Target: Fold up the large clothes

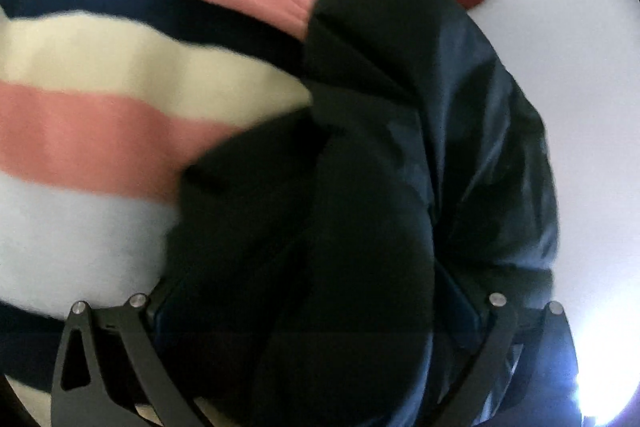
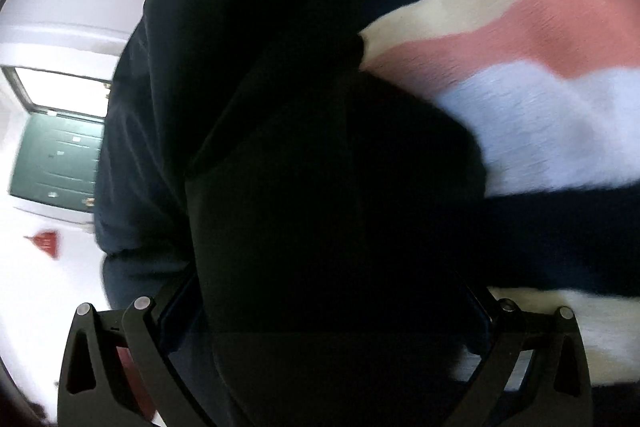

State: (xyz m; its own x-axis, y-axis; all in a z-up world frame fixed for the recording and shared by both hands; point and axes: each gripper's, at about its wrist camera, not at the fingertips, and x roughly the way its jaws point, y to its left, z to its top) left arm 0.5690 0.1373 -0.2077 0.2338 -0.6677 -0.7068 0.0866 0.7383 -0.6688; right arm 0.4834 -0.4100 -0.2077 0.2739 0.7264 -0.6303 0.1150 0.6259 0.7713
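My left gripper (image 1: 320, 367) has matt black plastic arms with small shiny metal pins. The dark garment (image 1: 380, 167) in front of it is soft matt cloth at 9 o'clock and a smoother, faintly glossy navy fabric toward 2 o'clock. The striped blanket (image 1: 100, 115) beneath looks fuzzy and woolly. From my right gripper (image 2: 320, 367), the same matt plastic, the blanket (image 2: 540, 107) shows a brushed, fleecy nap at 2 o'clock.

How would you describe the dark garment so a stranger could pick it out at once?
Find the wide striped blanket in pink, cream, white and navy. The dark garment hangs in front of it, running between each gripper's fingers. It alone is plain and near black, with no stripes.
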